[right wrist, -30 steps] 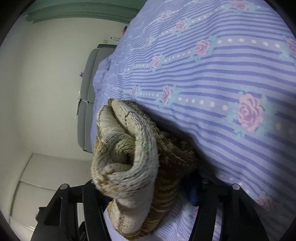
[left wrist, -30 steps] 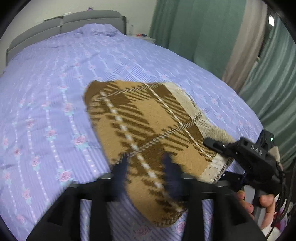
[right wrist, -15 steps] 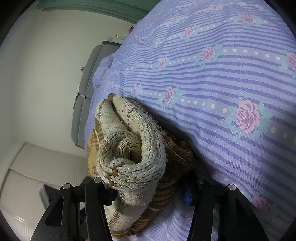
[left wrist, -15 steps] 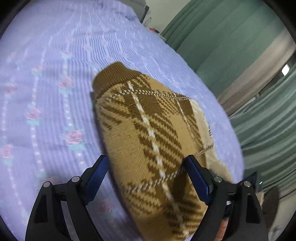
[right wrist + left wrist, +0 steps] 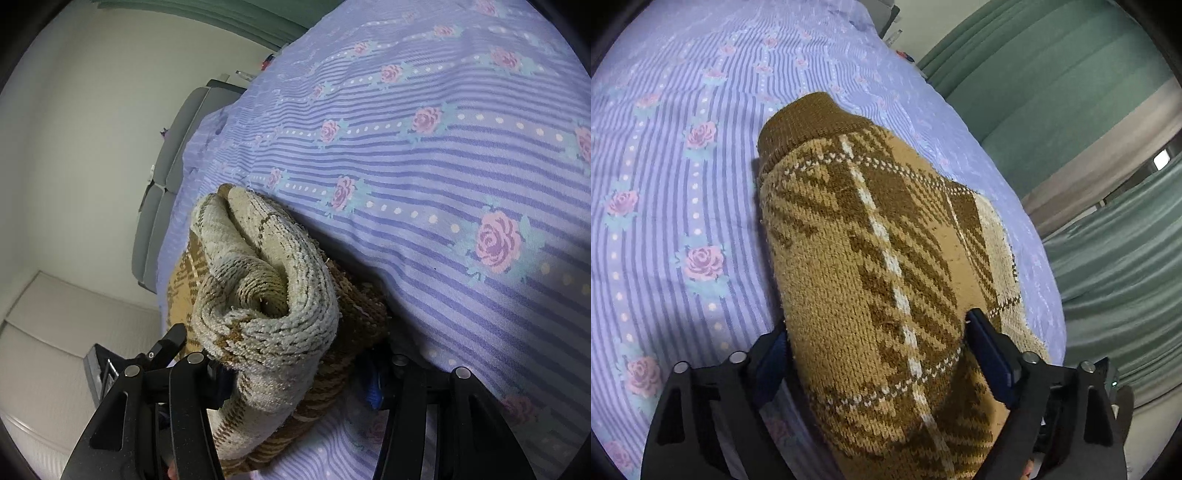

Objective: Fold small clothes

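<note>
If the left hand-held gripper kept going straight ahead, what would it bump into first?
The brown plaid sweater. It already bulges between the fingers of the left hand-held gripper, so going forward just pushes deeper into the knit. Beyond it lies the purple flowered bedsheet; depth there is hard to judge.

Tan plaid knit on a lilac rose-striped sheet

The small knitted sweater (image 5: 871,266) is tan with dark brown plaid blocks, thin white lines and a solid brown ribbed collar — its rolled cream end (image 5: 266,288) is flecked with brown. The bed sheet (image 5: 683,192) is lilac with darker purple stripes, white dots and rows of pink roses on teal leaves. The curtains (image 5: 1052,92) are green, the headboard (image 5: 173,155) grey, the wall (image 5: 85,122) off-white. Each black tool carries blue pads (image 5: 991,358).
</note>
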